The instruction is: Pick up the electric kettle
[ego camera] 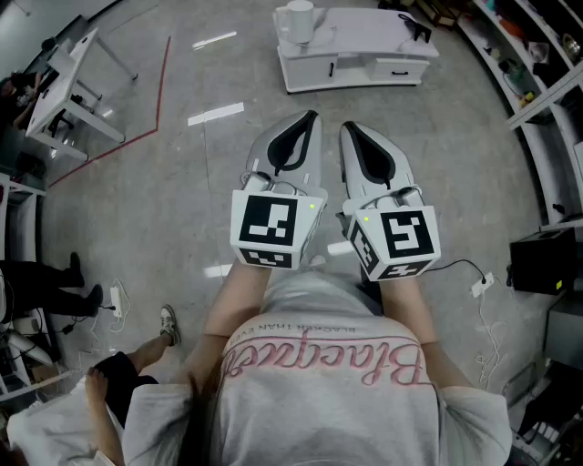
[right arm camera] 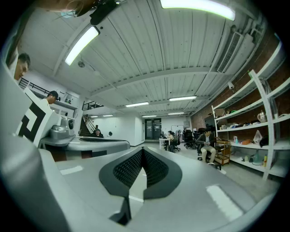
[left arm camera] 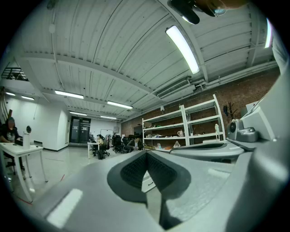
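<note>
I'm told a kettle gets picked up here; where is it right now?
In the head view, the white electric kettle stands on the left end of the low white cabinet at top centre, across the floor from the person.

Head cam: mounted on person's head, faces fwd and steeply down over the torso (ego camera: 319, 373). Left claw (ego camera: 310, 116) and right claw (ego camera: 348, 127) are close below it, side by side, w/ floor (ego camera: 182, 182) and low white tabletop (ego camera: 364, 23) farther off at frame top. Left claw cam and right claw cam: each rides on its own claw, v. near the jaws, sighting along them roughly level and out across the hall, the neighbour claw at the inner frame edge. Shared by both: strip-lit ceiling (left arm camera: 113, 59), shelving rack (left arm camera: 190, 122) on the brick wall, seated people (right arm camera: 206, 144).
</note>
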`<state>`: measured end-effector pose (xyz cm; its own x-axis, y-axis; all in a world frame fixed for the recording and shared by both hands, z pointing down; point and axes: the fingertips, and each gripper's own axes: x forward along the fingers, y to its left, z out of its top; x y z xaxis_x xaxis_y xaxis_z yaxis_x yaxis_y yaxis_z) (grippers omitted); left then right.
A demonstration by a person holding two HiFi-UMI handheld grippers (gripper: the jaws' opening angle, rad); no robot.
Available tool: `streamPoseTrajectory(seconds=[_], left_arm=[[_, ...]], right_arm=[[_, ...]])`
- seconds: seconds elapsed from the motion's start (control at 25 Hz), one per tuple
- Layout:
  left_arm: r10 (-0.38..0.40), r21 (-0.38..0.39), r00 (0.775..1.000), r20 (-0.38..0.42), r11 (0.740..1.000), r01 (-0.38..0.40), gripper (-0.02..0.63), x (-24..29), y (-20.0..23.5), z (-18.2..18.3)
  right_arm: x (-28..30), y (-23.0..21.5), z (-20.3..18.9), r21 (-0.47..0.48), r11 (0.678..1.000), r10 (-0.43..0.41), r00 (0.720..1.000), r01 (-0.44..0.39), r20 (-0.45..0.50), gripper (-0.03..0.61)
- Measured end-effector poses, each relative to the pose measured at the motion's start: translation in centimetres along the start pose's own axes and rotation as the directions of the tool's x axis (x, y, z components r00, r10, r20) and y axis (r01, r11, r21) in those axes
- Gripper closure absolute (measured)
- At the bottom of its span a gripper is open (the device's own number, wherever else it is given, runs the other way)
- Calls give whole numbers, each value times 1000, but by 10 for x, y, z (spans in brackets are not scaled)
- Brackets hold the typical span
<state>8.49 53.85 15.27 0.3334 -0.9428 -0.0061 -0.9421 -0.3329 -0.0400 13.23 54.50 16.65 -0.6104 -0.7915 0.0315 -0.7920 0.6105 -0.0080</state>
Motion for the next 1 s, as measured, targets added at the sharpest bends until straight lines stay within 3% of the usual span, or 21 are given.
streamPoseTrajectory(seconds=[0.6, 1.0], left_arm=[[9, 11, 1000, -22, 1000, -9, 614, 9, -7, -6], [9, -19, 999, -48, 1000, -10, 614, 37, 2, -15]], right_arm=[[0, -10, -4, 37, 999, 38, 999, -38, 1, 560], [18, -27, -15, 50, 998, 51, 998, -49, -39, 558]])
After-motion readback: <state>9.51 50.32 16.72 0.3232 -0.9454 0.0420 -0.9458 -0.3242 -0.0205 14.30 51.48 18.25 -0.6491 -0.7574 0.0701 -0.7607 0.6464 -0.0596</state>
